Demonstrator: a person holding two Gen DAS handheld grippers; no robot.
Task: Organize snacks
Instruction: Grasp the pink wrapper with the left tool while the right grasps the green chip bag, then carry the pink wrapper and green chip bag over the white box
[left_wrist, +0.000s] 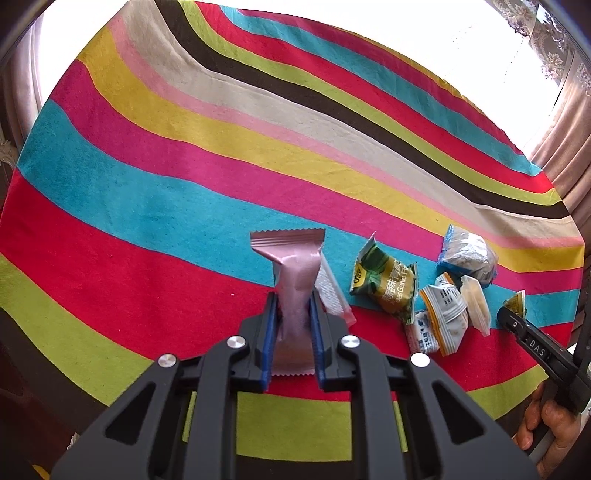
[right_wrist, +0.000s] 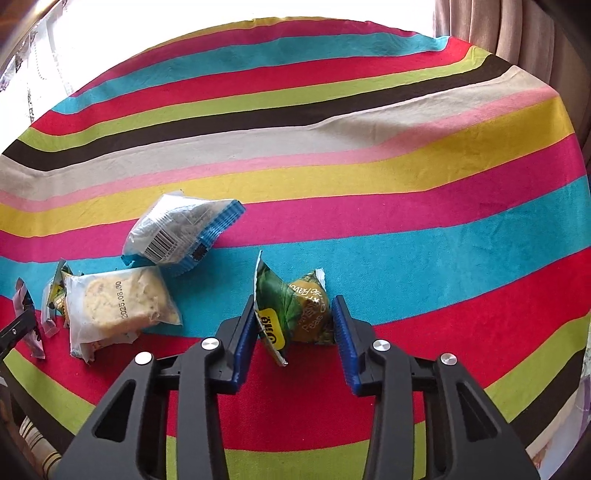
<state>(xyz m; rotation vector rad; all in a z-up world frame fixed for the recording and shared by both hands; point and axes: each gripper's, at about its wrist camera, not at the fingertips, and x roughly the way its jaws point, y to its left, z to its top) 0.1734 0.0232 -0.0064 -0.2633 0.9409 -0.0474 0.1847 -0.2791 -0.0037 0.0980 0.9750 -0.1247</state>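
Note:
My left gripper (left_wrist: 292, 300) is shut on a pink snack packet (left_wrist: 294, 275), held upright above the striped cloth. A white-pink stick packet (left_wrist: 331, 291) lies just right of it. My right gripper (right_wrist: 293, 308) is open, its jaws either side of a green pea snack bag (right_wrist: 295, 314) lying on the cloth; whether the pads touch it is unclear. That gripper shows at the right edge of the left wrist view (left_wrist: 511, 314) with the small green bag (left_wrist: 515, 304) at its tip. Another green pea bag (left_wrist: 386, 284) lies right of the pink packet.
A blue-edged clear packet (right_wrist: 177, 232), a clear biscuit packet (right_wrist: 118, 306) and small white-orange packets (left_wrist: 441, 317) lie in a loose group on the striped tablecloth (right_wrist: 332, 184). Curtains (right_wrist: 517, 33) hang beyond the table's far edge.

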